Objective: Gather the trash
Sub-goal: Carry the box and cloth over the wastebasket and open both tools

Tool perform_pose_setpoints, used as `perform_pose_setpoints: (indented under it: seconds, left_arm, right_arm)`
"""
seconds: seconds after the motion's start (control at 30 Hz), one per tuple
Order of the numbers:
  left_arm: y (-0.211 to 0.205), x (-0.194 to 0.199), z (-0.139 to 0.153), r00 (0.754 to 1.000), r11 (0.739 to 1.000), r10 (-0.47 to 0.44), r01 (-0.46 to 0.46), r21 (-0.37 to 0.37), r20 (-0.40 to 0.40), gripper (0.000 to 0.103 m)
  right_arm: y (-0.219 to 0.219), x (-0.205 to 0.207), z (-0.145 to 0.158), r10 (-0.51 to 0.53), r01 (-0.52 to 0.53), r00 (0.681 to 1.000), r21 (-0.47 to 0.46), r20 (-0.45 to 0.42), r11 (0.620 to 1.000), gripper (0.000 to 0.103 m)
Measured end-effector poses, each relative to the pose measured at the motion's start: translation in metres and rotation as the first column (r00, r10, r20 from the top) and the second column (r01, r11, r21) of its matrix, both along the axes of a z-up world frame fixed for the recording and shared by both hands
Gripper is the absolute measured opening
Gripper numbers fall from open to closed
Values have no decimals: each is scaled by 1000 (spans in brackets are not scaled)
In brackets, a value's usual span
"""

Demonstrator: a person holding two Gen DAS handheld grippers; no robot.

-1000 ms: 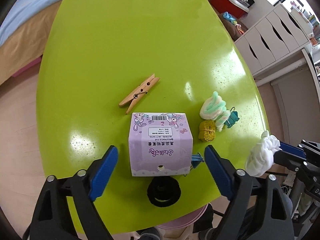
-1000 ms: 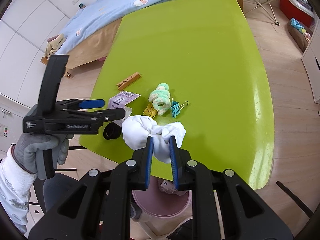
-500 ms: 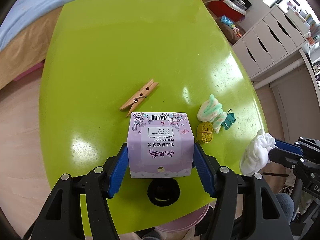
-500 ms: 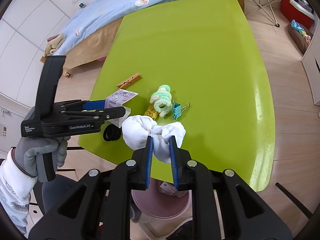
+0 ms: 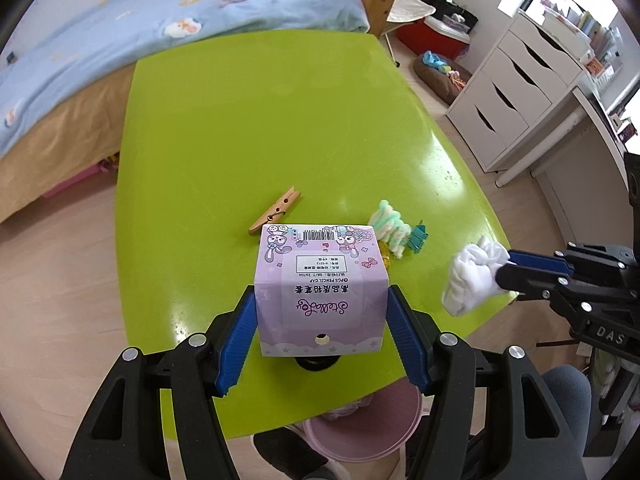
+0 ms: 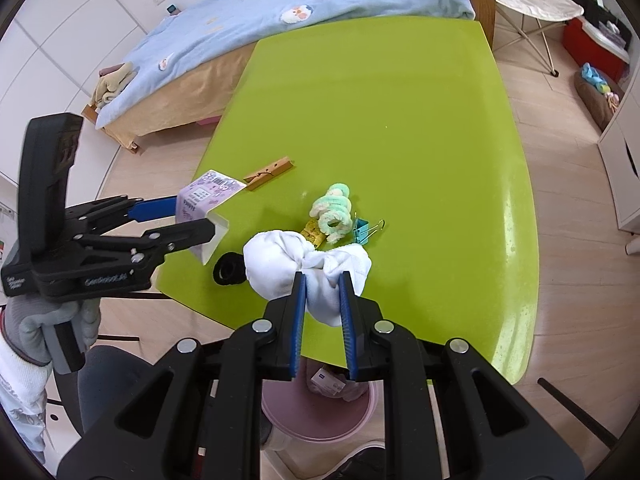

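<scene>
Lilac cardboard box (image 5: 320, 292), printed with cartoon figures and a barcode: clamped between the blue pads of the left gripper (image 5: 322, 322), lifted clear of the green table (image 5: 260, 128); the right wrist view shows its open underside. The jaws closed on it within the last second.

White crumpled tissue (image 6: 308, 268): pinched in the right gripper (image 6: 322, 312), jaws nearly together, held over the table's near edge, to the right of the box.

Pink bin (image 6: 316, 412): on the floor below both grippers, under the near table edge, paper scraps inside.

Black ring-shaped item (image 6: 228, 268): on the table directly under the box, close to the near edge.

Yellow item (image 6: 314, 236), green-and-white fluffy coil (image 6: 334, 214), teal binder clip (image 6: 362, 230): clustered just beyond the tissue, touching or nearly so.

Wooden clothespin (image 5: 276, 216): just beyond the box, lying flat.

Beyond these the tabletop is bare to its far edge. Bed with blue quilt (image 5: 120, 40) abuts the far left; white drawer unit (image 5: 516, 92) stands far right, well apart.
</scene>
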State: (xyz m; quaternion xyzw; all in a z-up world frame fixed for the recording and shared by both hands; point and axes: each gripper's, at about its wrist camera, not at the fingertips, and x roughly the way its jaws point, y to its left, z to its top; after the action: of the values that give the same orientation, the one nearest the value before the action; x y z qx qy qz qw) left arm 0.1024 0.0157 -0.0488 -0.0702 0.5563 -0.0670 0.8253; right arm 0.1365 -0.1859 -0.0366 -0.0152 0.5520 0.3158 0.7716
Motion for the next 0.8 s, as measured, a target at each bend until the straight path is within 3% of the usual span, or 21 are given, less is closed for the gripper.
perform_pose_setpoints:
  seconds: [0.33, 0.8]
  left_arm:
    - [-27, -45, 27, 995, 999, -47, 45, 23, 88, 62]
    - [-54, -113, 38, 988, 997, -80, 80, 4, 130, 62]
  right_arm:
    - [-14, -40, 14, 26, -25, 998, -10, 65, 1000, 16]
    - [-27, -107, 24, 59, -55, 992, -32, 113, 998, 16]
